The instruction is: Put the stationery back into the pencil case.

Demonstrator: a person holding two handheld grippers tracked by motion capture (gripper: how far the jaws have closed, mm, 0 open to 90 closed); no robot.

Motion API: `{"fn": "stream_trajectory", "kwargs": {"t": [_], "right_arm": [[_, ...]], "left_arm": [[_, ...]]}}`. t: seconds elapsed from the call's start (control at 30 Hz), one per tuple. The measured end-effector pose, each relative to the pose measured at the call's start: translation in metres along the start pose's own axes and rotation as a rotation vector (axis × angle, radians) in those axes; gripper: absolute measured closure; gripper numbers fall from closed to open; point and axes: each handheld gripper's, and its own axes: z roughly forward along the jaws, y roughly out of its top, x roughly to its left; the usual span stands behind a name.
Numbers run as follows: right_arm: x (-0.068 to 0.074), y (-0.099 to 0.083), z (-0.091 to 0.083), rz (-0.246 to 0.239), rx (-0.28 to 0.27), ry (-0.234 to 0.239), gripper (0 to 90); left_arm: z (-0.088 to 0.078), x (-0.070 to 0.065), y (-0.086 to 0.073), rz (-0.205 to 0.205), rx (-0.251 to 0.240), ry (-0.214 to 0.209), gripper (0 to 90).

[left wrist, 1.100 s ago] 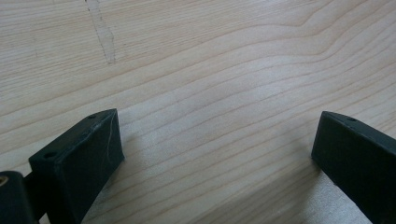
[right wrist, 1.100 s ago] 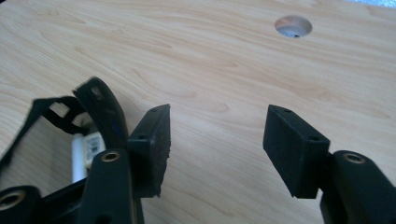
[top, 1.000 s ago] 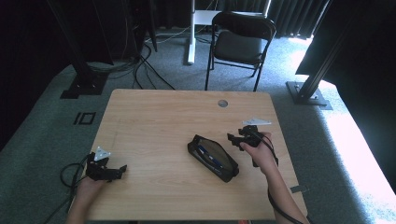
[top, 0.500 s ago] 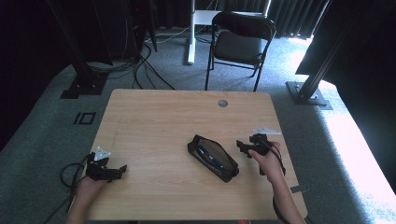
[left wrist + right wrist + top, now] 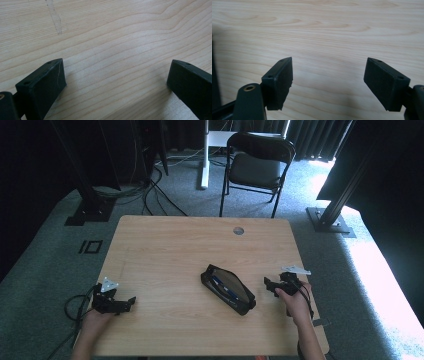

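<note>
High view is showing a light wooden table [image 5: 165, 250] standing on grey carpet [image 5: 45, 270] in a dark, curtained room. At the far left, black stand legs [image 5: 85, 212] and loose cables [image 5: 150, 195] are lying on the floor. Near the table's left edge, the left gripper [image 5: 131, 301] is resting low over the wood in the person's hand, its jaws standing spread with bare grain between them, as the left gripper view [image 5: 113, 82] is confirming. Moving right, a black pencil case [image 5: 228, 289] is lying open and slanted on the table right of centre, pens showing inside it. A small round hole [image 5: 238, 230] is sitting in the tabletop near the far edge, and a black folding chair [image 5: 257, 167] is standing behind it. Just right of the case and apart from it, the right gripper [image 5: 267, 286] is pointing toward it; its jaws have just been opening and are standing wide with nothing between them, the right gripper view [image 5: 328, 75] showing plain wood there. At the far right, sunlight is falling across the carpet.
</note>
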Motion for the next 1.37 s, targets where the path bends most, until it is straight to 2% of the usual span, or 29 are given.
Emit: {"fn": "stream_trajectory", "kwargs": {"t": [0.13,0.37,0.63,0.8,0.9,1.1,1.27,1.37], "right_arm": [[-0.008,-0.008,-0.005,0.013,-0.003,-0.036,22.0],[-0.012,-0.025,-0.01,0.02,0.024,-0.084,22.4],[-0.016,-0.041,-0.013,0.04,0.041,-0.115,20.9],[-0.021,-0.049,-0.018,0.034,0.026,-0.165,19.0],[-0.023,-0.053,-0.022,0.048,0.019,-0.179,18.8],[-0.022,-0.057,-0.025,0.027,0.019,-0.16,18.9],[-0.022,-0.057,-0.025,0.027,0.019,-0.158,18.5],[-0.022,-0.056,-0.025,0.021,0.025,-0.149,14.7]], "left_arm": [[0.0,0.0,0.0,0.0,0.0,0.0,2.1],[0.0,0.0,0.0,-0.002,0.0,0.002,2.1],[0.0,0.0,0.0,-0.002,0.0,0.002,2.1],[0.0,0.0,0.0,0.0,0.002,0.002,2.1],[0.0,0.0,0.0,0.0,0.002,0.002,2.1],[0.0,0.0,0.0,0.0,0.002,0.002,2.1],[0.0,0.0,0.0,0.0,0.002,0.002,2.1],[0.0,0.0,0.0,0.0,0.002,0.002,2.1]]}}
